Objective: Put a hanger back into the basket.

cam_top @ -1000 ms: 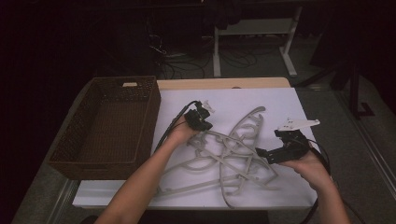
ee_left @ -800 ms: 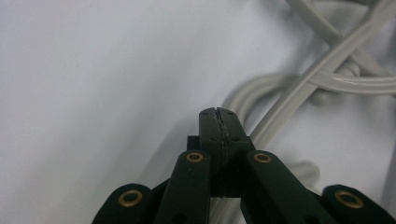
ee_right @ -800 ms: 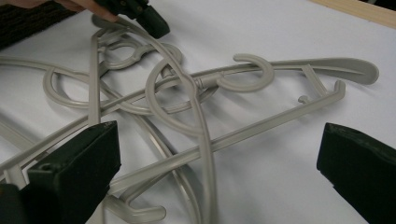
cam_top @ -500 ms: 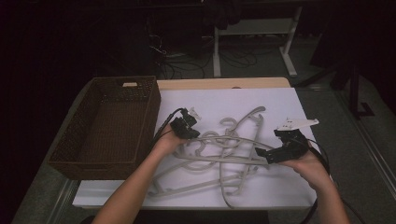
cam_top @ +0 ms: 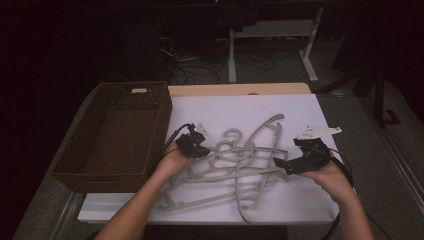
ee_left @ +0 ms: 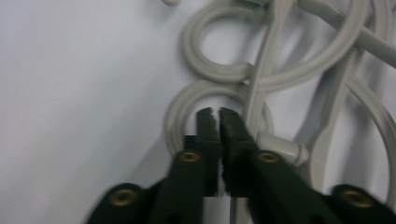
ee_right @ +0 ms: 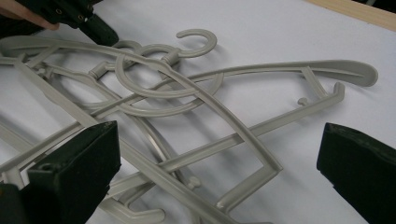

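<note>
Several grey plastic hangers [cam_top: 235,160] lie tangled on the white table cover [cam_top: 240,110]. My left gripper [cam_top: 199,147] is at the pile's left end, by the hooks. In the left gripper view its jaws [ee_left: 218,112] sit inside one hanger's hook loop [ee_left: 187,98]. They have just parted by a sliver, leaving a thin slit with nothing in it. My right gripper [cam_top: 282,164] is at the pile's right end. Its jaws [ee_right: 217,140] stand wide open, low over the hanger bars [ee_right: 224,135], gripping nothing. The left gripper [ee_right: 93,25] also appears far off there.
A dark wicker basket [cam_top: 165,115] stands at the table's left, close to my left hand. Bare wood of the table [cam_top: 240,90] shows at the far edge. Cables trail from both grippers. Desk legs and cords stand on the dark floor beyond.
My left hand has moved left and nearer, toward the basket, and the hangers' hook ends have shifted with it. The right hand has stayed put.
</note>
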A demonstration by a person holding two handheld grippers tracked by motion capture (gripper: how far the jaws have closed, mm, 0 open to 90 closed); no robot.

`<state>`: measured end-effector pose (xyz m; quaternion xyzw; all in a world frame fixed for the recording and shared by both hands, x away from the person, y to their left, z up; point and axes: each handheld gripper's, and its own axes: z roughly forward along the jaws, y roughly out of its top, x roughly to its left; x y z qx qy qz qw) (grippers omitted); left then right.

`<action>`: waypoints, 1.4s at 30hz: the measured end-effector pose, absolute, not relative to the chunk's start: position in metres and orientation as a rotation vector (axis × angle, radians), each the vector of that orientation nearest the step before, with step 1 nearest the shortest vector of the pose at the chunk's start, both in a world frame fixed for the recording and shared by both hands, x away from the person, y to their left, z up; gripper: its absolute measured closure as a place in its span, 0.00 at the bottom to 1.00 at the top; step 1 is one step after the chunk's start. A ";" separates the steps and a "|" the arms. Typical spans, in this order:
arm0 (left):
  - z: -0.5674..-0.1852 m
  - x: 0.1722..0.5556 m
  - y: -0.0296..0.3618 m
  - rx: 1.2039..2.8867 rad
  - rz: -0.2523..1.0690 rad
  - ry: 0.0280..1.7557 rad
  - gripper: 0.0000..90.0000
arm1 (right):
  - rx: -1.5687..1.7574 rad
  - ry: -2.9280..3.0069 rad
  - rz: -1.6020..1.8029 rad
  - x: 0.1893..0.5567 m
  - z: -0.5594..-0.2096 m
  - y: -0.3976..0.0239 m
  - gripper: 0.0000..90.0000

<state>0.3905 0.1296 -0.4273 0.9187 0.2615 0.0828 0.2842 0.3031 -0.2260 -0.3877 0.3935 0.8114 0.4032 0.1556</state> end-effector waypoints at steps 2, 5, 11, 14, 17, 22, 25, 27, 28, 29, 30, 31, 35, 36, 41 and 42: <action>-0.425 0.391 0.131 2.420 0.216 0.709 0.86 | 1.123 2.325 1.154 0.303 -0.388 -0.226 0.00; -0.420 0.390 0.132 2.363 0.183 0.690 0.74 | 1.121 2.325 1.157 0.303 -0.388 -0.226 0.00; -0.421 0.385 0.126 2.358 0.140 0.609 0.62 | 1.122 2.325 1.157 0.303 -0.388 -0.226 0.00; -0.426 0.385 0.123 2.383 0.132 0.592 0.61 | 1.119 2.329 1.151 0.303 -0.388 -0.225 0.00; -0.431 0.384 0.119 2.414 0.142 0.576 0.61 | 1.116 2.332 1.150 0.303 -0.389 -0.225 0.00; -0.438 0.383 0.115 2.461 0.171 0.560 0.63 | 1.113 2.335 1.146 0.304 -0.389 -0.224 0.00; -0.442 0.384 0.115 2.461 0.146 0.564 0.66 | 1.115 2.335 1.147 0.303 -0.389 -0.224 0.00; -0.443 0.384 0.113 2.468 0.139 0.561 0.66 | 1.118 2.333 1.146 0.303 -0.389 -0.225 0.00; -0.444 0.384 0.112 2.470 0.137 0.564 0.67 | 1.117 2.334 1.146 0.303 -0.389 -0.225 0.00; -0.446 0.383 0.110 2.471 0.143 0.564 0.68 | 1.117 2.333 1.146 0.303 -0.389 -0.225 0.00; -0.446 0.382 0.109 2.479 0.162 0.560 0.68 | 1.117 2.333 1.146 0.303 -0.389 -0.225 0.00; -0.446 0.382 0.108 2.486 0.176 0.558 0.69 | 1.118 2.332 1.147 0.303 -0.389 -0.225 0.00; -0.446 0.380 0.106 2.475 0.199 0.586 0.73 | 1.118 2.333 1.144 0.304 -0.389 -0.225 0.00; -0.446 0.380 0.106 2.474 0.198 0.586 0.74 | 1.118 2.334 1.144 0.304 -0.389 -0.225 0.00; -0.445 0.376 0.105 2.475 0.208 0.571 0.83 | 1.115 2.340 1.140 0.304 -0.391 -0.224 0.00; -0.444 0.376 0.105 2.471 0.205 0.574 0.84 | 1.115 2.341 1.141 0.304 -0.391 -0.223 0.00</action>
